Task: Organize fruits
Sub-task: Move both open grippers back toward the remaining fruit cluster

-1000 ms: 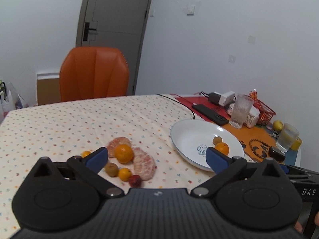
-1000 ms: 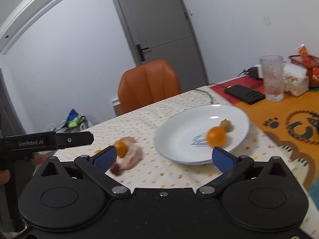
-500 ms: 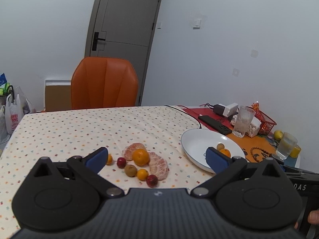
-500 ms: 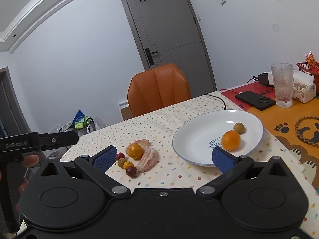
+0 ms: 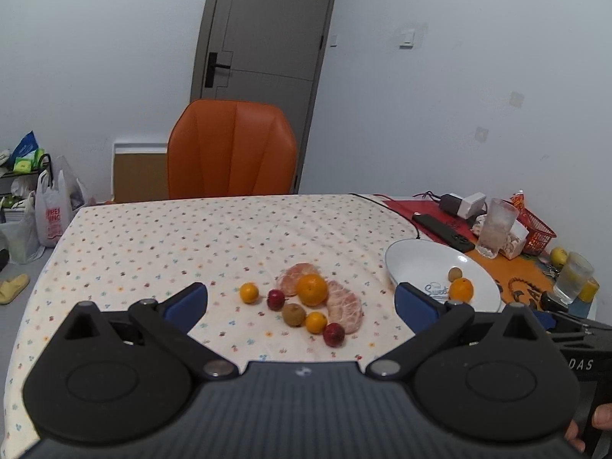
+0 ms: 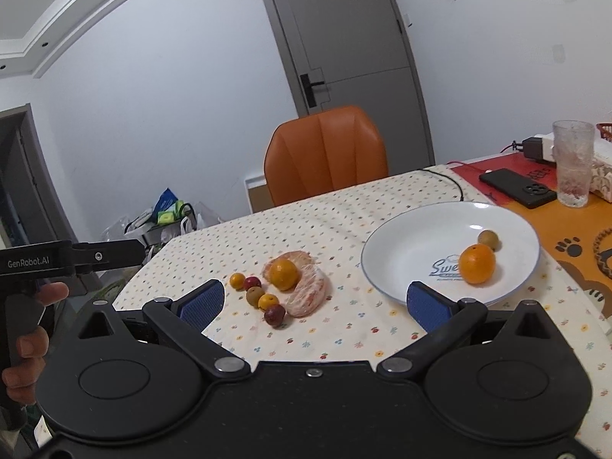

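Observation:
A cluster of fruit lies on the dotted tablecloth: a whole orange point(image 5: 312, 289) point(image 6: 283, 274) on peeled citrus halves point(image 5: 344, 305) point(image 6: 309, 295), small oranges point(image 5: 249, 292) point(image 6: 268, 301), red fruits point(image 5: 334, 334) point(image 6: 275, 314) and a brown fruit point(image 5: 293, 314) point(image 6: 255, 295). A white plate point(image 5: 417, 258) point(image 6: 405, 244) to the right holds an orange point(image 5: 461, 290) point(image 6: 477, 263) and a small brown fruit point(image 5: 455, 274) point(image 6: 488, 239). My left gripper point(image 5: 302, 302) and my right gripper point(image 6: 315, 304) are both open, empty, held above the near table edge.
An orange chair point(image 5: 231, 151) stands behind the table. At the right are a black phone point(image 6: 518, 187), a glass point(image 6: 572, 168), a charger point(image 5: 461, 203), a red basket point(image 5: 537, 231) and an orange mat point(image 6: 573, 244). Bags point(image 5: 53, 210) stand on the floor at left.
Both grippers have pulled back and up from the table, so the fruit cluster and plate look smaller and farther. Both stay open. No fruit has moved.

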`<state>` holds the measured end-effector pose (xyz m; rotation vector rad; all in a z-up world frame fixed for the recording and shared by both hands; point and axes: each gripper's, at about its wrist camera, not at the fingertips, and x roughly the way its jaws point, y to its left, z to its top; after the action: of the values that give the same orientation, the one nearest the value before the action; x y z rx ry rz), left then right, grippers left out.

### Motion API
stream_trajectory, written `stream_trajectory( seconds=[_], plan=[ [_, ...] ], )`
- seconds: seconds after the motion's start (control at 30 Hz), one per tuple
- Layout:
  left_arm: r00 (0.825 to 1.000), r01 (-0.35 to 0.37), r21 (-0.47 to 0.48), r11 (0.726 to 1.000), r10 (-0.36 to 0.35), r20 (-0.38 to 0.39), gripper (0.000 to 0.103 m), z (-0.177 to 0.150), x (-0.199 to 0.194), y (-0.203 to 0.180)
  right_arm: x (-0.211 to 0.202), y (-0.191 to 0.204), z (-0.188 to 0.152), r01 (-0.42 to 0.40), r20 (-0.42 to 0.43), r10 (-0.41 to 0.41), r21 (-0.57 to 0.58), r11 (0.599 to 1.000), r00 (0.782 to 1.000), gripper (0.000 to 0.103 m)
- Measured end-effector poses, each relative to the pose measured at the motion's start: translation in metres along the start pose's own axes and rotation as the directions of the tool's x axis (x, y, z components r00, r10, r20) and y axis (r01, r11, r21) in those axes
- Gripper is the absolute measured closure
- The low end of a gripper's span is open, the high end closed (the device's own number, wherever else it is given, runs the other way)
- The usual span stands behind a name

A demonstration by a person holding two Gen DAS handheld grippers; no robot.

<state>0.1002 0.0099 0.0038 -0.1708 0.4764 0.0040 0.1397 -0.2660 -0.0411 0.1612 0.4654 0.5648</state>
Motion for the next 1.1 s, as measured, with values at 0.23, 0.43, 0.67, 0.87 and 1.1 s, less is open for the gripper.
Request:
stream_trajectory(
  seconds=[0.23, 0.43, 0.67, 0.87, 1.1],
  plan=[
    [1.000, -0.013, 0.003, 1.000, 0.013, -0.024, 0.000, -0.004, 0.008, 0.009, 0.012, 0.006, -0.002, -0.025, -0.021, 0.024, -0.022, 0.999, 0.999, 0.000],
    [0.999, -0.002, 0.016, 1.000, 0.003, -0.040, 0.003, -0.009, 0.018, 0.014, 0.027, 0.010, -0.004, -0.042, -0.058, 0.041, -0.023, 0.999, 0.997, 0.006],
    [0.997, 0.004, 0.013, 1.000, -0.003, -0.074, 0.020, -0.014, 0.036, 0.020, 0.048, 0.013, -0.008, -0.079, -0.113, 0.077, -0.007, 0.997, 0.991, 0.031],
    [0.994, 0.012, 0.015, 1.000, -0.011, -0.112, 0.035, -0.021, 0.052, 0.023, 0.067, 0.017, -0.011, -0.108, -0.149, 0.109, 0.014, 0.994, 0.983, 0.044],
    [0.991, 0.011, 0.011, 1.000, -0.010, -0.137, 0.042, -0.024, 0.069, 0.027, 0.091, 0.019, -0.016, -0.129, -0.192, 0.134, 0.041, 0.991, 0.972, 0.056]
  ],
)
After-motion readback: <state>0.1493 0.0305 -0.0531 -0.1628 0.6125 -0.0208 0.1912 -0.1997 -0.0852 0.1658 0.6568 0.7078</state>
